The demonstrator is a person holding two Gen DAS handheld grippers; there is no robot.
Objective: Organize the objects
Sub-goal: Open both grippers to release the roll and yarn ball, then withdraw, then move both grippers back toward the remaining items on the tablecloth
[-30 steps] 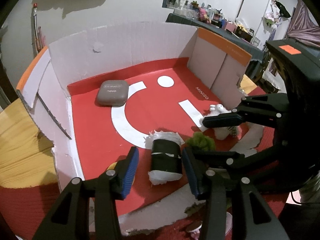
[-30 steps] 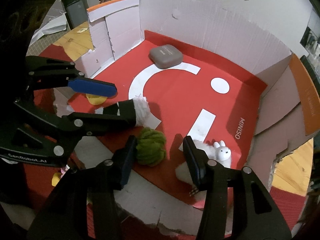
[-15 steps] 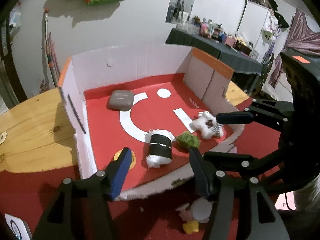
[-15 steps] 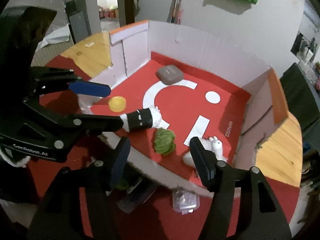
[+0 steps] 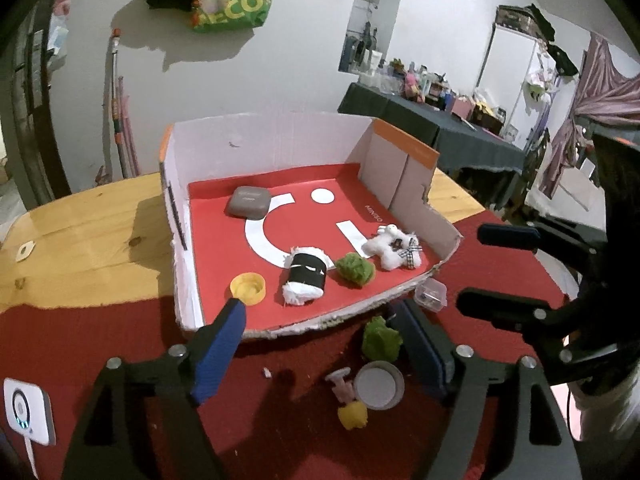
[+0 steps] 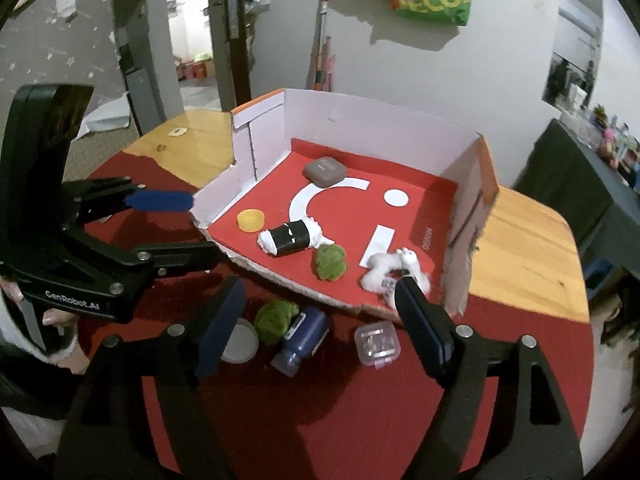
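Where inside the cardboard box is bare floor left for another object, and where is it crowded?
Free: the box floor right of the grey case, around the white dot. Crowded: the torn front edge, where yellow cap, black roll, green pompom and white plush line up.

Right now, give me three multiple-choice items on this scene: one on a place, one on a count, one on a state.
1. Where does the yellow cap lie?
A. inside the box
B. on the red cloth
C. on the bare wood

2. How many green fuzzy balls show?
A. one
B. two
C. three

3. How does the right tool stand?
A. shut on the blue bottle
B. shut on nothing
C. open, holding nothing

Answers:
1. A: the cap rests on the box's red floor, near its torn front edge.
2. B: one ball lies in the box, the other on the cloth beside the blue bottle.
3. C: its fingers stand wide apart with nothing pressed between them.
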